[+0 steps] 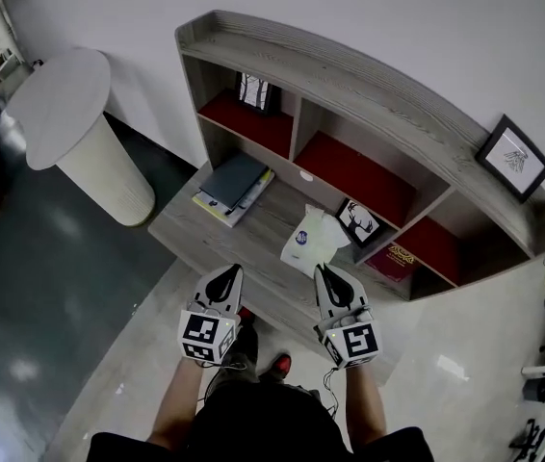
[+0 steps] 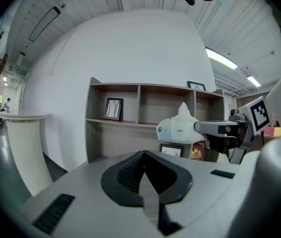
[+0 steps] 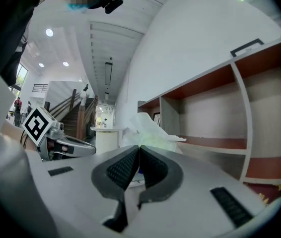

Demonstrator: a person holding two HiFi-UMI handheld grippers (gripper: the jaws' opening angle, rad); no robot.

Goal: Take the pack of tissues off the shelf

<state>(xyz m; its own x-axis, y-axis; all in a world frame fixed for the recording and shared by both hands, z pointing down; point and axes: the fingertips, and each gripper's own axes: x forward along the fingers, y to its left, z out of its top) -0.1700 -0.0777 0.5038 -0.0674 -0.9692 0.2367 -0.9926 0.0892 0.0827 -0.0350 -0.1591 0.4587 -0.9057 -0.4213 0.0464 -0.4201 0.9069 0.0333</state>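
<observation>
The pack of tissues (image 1: 311, 239) is white and soft with a blue round mark. It hangs in front of the grey wooden shelf (image 1: 350, 77), above its low front ledge. My right gripper (image 1: 326, 271) is shut on its near end. In the right gripper view the pack (image 3: 153, 130) bulges just beyond the closed jaws of the right gripper (image 3: 139, 148). In the left gripper view the pack (image 2: 179, 128) shows off the shelf, held by the right gripper (image 2: 201, 128). My left gripper (image 1: 225, 275) is shut and holds nothing, level with the right one and to its left.
A stack of books (image 1: 234, 186) lies on the shelf's ledge at left. Framed pictures (image 1: 256, 91) (image 1: 359, 221) stand in the compartments and another (image 1: 515, 157) on top. A red book (image 1: 398, 256) lies low at right. A white round pedestal (image 1: 70, 133) stands left of the shelf.
</observation>
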